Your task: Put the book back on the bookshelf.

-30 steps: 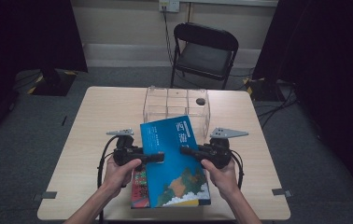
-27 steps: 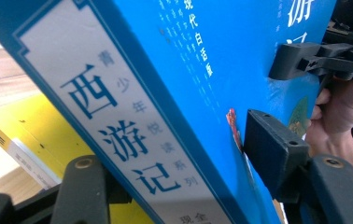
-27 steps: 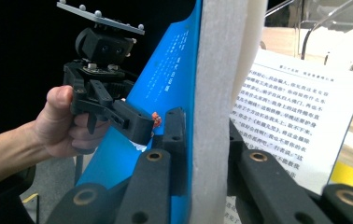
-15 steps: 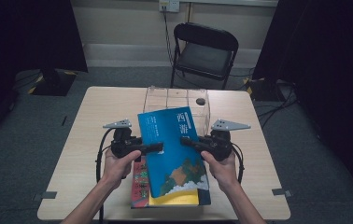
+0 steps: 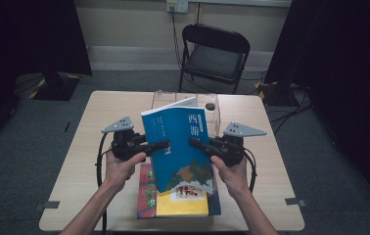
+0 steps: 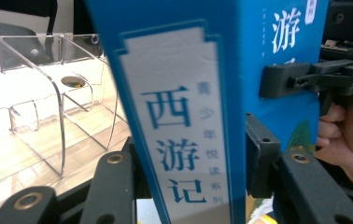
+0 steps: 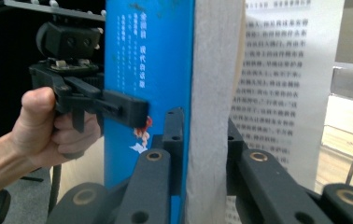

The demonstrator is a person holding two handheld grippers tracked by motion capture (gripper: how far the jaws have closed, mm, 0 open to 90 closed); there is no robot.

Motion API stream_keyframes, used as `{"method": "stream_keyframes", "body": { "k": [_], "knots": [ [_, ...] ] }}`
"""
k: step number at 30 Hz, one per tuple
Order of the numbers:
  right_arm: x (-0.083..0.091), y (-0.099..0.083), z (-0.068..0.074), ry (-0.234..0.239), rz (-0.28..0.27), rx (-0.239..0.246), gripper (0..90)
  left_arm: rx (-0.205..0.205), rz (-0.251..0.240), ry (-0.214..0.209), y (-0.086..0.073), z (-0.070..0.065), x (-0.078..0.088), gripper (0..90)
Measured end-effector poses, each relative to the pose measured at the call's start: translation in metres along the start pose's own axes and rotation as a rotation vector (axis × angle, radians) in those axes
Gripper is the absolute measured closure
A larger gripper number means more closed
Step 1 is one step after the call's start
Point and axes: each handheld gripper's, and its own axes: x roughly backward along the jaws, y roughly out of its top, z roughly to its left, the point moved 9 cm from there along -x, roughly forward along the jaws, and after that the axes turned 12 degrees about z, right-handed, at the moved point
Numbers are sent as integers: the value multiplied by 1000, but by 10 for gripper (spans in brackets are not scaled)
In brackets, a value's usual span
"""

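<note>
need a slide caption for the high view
Two hand-held grippers, left and right, lift a blue book off a stack of books.

From my station, the blue book (image 5: pixel 180 147) covers the near wall of the clear organizer (image 5: pixel 207 105) behind it and the upper covers of the stacked books (image 5: pixel 173 203) below it. In the left gripper view the blue book's top and bottom run off the frame, so its spine title is cut short. In the right gripper view its fore-edge is blurred. I cannot identify the small dark object (image 5: pixel 210 106) in the organizer beyond the book.
</note>
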Motion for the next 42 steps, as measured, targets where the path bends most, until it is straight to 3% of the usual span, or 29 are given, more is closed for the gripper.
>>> {"method": "stream_keyframes", "body": {
  "k": [6,10,11,12,13,16,19,22,25,32,34,38,40,42],
  "knots": [
    [11,-11,5,20,17,7,779,-35,5,6,2,-15,1,563],
    [19,-20,12,30,45,29,762,-92,0,-31,9,-39,-2,548],
    [21,-23,14,30,52,42,757,-123,4,-34,10,-47,-3,546],
    [21,-23,14,30,52,42,757,-123,4,-34,10,-47,-3,547],
    [25,-29,18,40,64,52,738,-146,-6,-53,14,-59,-7,536],
    [31,-35,23,58,60,55,730,-179,-14,-24,18,-70,-15,536],
    [33,-38,23,33,59,66,702,-173,-17,-39,17,-70,-14,539],
    [34,-38,18,-11,59,68,622,-205,-17,-15,14,-69,-12,561],
    [38,-39,15,-18,54,66,568,-218,-21,-26,13,-72,-11,567],
    [49,-46,-3,-114,53,40,415,-236,-27,5,10,-76,-11,579],
    [48,-50,-6,-112,70,29,389,-240,-28,7,10,-77,-11,577],
    [32,-69,-14,-34,109,-11,316,-251,-13,-1,2,-80,-13,565],
    [28,-71,-13,-7,115,-9,322,-245,-14,6,-2,-80,-13,554],
    [25,-71,-12,-13,120,2,311,-245,-10,9,-2,-80,-13,541]
  ]
}}
